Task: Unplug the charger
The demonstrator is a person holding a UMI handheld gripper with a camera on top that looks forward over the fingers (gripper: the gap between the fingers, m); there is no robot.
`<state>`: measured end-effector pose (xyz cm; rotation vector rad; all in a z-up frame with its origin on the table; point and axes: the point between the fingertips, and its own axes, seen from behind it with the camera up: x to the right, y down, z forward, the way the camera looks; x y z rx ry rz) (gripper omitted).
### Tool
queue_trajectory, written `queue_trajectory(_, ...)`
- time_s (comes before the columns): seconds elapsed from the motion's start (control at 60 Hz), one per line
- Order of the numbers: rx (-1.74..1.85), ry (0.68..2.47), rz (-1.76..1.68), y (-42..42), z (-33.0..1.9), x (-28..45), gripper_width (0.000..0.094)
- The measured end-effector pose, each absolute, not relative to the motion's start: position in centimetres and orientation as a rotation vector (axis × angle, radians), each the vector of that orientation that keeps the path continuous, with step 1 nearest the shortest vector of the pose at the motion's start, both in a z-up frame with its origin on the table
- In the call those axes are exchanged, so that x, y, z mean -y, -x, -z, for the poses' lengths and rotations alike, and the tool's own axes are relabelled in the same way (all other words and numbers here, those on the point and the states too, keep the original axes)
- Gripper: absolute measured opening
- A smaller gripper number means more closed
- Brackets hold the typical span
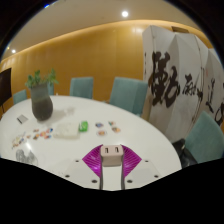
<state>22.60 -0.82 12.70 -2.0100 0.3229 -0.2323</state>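
At the bottom centre of the frame the gripper (pixel 111 160) holds a small white charger (pixel 111 152), its two fingers closed narrow on the block with the purple pads (pixel 95 158) pressing it from either side. No socket, power strip or cable shows anywhere near the charger (the dark area just below it hides whatever may be there), and the block appears lifted clear above the near edge of the white table (pixel 130 138). On that evidence the pull looks done, or very nearly so; what seems left is to carry the charger off and set it down, though I cannot tell for certain that its prongs are free. As for containers, the only one in view is a dark pot (pixel 41 103) at the left of the frame, standing on the table with a green plant (pixel 41 79) in it. Small cards and oddments (pixel 76 128) lie scattered across the middle of the tabletop, loose.
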Motion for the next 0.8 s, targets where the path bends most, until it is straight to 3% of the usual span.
queue_trajectory(0.117, -0.406, 2.236, 0.237, -26.2, -4.0, 5.1, 0.0293)
queue_trajectory(0.233, -0.390, 2.275, 0.242, -27.1, -0.1, 6.2, 0.0392)
queue_trajectory(0.267, -0.372, 2.271, 0.242, -27.2, -0.2, 6.2, 0.0495)
queue_trajectory(0.333, -0.337, 2.252, 0.256, -27.6, -1.2, 6.4, 0.0811)
queue_trajectory(0.367, -0.327, 2.243, 0.258, -27.7, -1.8, 6.6, 0.0887)
queue_trajectory(0.417, -0.323, 2.234, 0.249, -27.9, -3.7, 7.0, 0.0851)
queue_trajectory(0.8, -0.230, 2.129, 0.239, -21.7, -14.4, 18.9, 0.0874)
